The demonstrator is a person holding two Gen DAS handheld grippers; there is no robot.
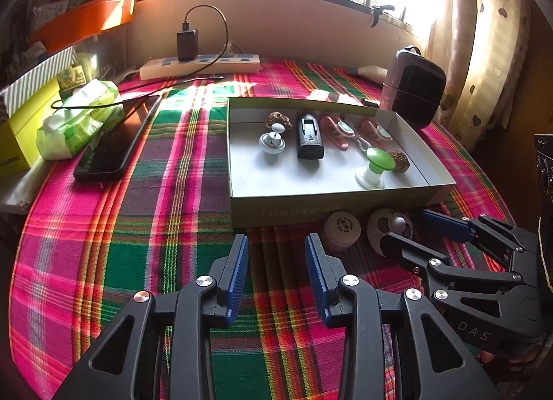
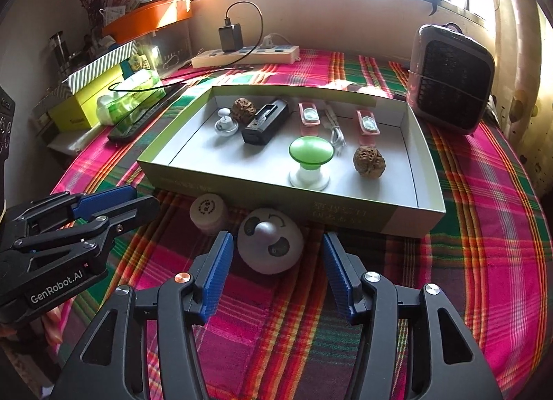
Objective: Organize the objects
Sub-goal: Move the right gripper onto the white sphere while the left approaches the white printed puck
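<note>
A shallow cardboard box [image 1: 325, 215] [image 2: 356, 217] lies on the plaid cloth. In it are a green-topped knob [image 1: 378, 160] [image 2: 311, 154], a small white knob [image 1: 273, 141] [image 2: 226, 125], a black device [image 1: 309, 135] [image 2: 266, 123], two pink clips [image 2: 309, 116], a white cable and two walnuts [image 2: 369, 161]. In front of the box lie a round beige puck [image 1: 342, 227] [image 2: 208, 210] and a white round gadget [image 1: 389, 227] [image 2: 270, 244]. My right gripper [image 2: 274, 272] is open, its fingers either side of the white gadget, apart from it. My left gripper [image 1: 276, 275] is open and empty, left of the puck.
A small heater [image 2: 449, 89] stands right of the box. A power strip with a charger [image 1: 200, 63] lies at the back. A phone [image 1: 107, 148], a tissue pack [image 1: 79, 120] and yellow boxes sit at the left. The table edge runs close on the right.
</note>
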